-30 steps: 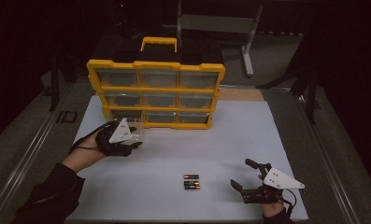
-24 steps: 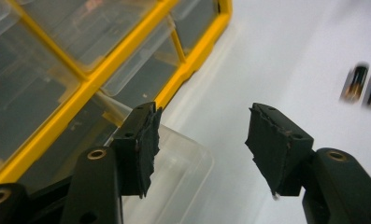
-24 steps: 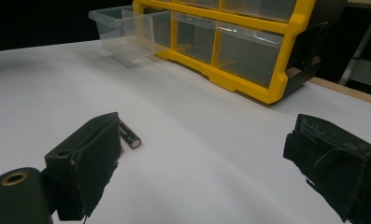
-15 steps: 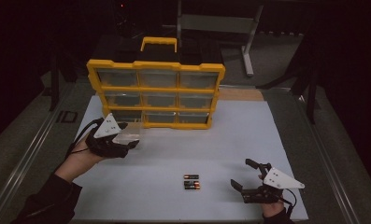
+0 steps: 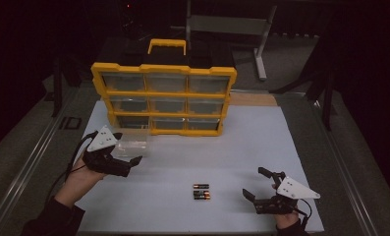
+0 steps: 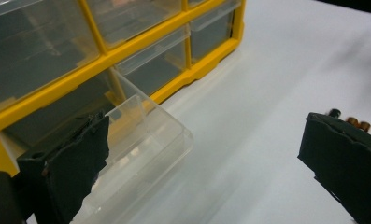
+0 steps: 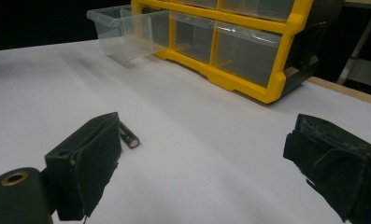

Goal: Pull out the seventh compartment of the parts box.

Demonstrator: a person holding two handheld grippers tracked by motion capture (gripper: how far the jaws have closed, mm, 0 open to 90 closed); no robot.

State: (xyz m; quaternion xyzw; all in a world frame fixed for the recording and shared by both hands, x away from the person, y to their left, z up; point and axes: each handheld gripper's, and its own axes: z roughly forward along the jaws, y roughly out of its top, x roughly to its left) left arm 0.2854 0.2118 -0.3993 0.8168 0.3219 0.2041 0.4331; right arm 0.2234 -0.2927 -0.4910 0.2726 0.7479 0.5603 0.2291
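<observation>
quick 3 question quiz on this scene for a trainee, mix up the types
1. True or false: the clear drawer at the bottom left of the yellow organizer is pulled out.
2. Where do the batteries lie? A) in the clear drawer B) on the white mat between the two grippers C) between the right gripper's jaws
3. Fill in: the left gripper has just been opening, and its jaws stand wide with ____ between them.

Key
1. True.
2. B; the right gripper is open beside them, apart.
3. Nothing; the drawer sits just beyond the left gripper's jaws.
</observation>
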